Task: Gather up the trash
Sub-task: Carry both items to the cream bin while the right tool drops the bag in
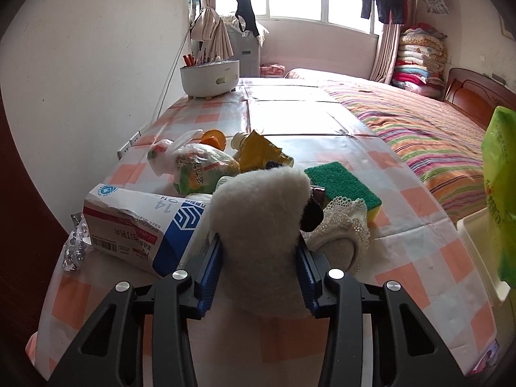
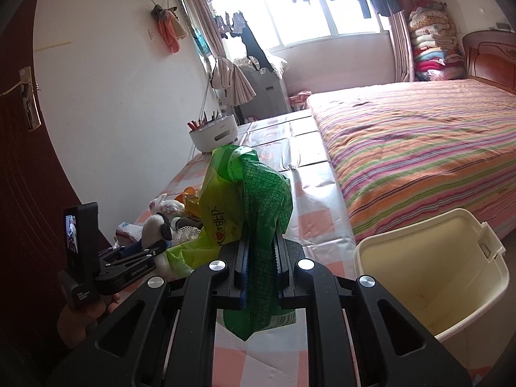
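Tongs (image 1: 259, 258) angled down – on plush toy (image 1: 261, 213)

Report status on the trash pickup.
Left gripper clamped on plush toy. Right gripper shut on green bag. Bin open at right, nothing blocking.

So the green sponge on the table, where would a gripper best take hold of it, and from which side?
Grip the green sponge across its two long sides, coming down from above. It lies flat on the table with its scrub face up, and its far end is clear. A low approach from the near side looks blocked by the lace-edged cloth and the plush toy.
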The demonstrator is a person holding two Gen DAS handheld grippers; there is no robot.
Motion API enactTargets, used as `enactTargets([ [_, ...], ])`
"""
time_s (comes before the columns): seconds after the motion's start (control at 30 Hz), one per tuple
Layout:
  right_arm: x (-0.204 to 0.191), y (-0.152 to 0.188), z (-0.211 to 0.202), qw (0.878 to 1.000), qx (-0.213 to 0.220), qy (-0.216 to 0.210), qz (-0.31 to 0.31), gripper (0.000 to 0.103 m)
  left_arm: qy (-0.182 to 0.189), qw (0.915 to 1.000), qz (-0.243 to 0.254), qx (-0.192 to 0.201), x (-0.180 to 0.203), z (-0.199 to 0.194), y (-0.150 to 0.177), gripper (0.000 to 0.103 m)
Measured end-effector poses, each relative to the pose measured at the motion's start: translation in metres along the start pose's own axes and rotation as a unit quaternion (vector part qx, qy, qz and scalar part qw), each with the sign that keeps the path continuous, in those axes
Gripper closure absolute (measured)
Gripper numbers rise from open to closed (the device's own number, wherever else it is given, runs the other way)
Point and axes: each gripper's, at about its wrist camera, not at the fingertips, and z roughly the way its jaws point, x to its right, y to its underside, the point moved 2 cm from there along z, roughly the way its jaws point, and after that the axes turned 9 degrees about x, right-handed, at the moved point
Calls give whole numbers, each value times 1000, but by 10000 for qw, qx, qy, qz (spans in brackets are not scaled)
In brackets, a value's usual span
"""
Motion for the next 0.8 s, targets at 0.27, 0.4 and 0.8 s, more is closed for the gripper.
enactTargets([
  [0.27, 30, -8, -13, 9986, 245, 453, 143, 92, 411, 9975, 212, 529, 32, -34, -14, 62],
  [0.4, 49, -10, -20, 9967, 325, 697, 276, 92, 685, 9955, 242, 614, 48, -44, -18, 62],
  [0.8, 94, -2, -40, 9867, 350, 1555, 311, 92, 1541, 9853, 325, 658, 102, -66, -24, 62],
])
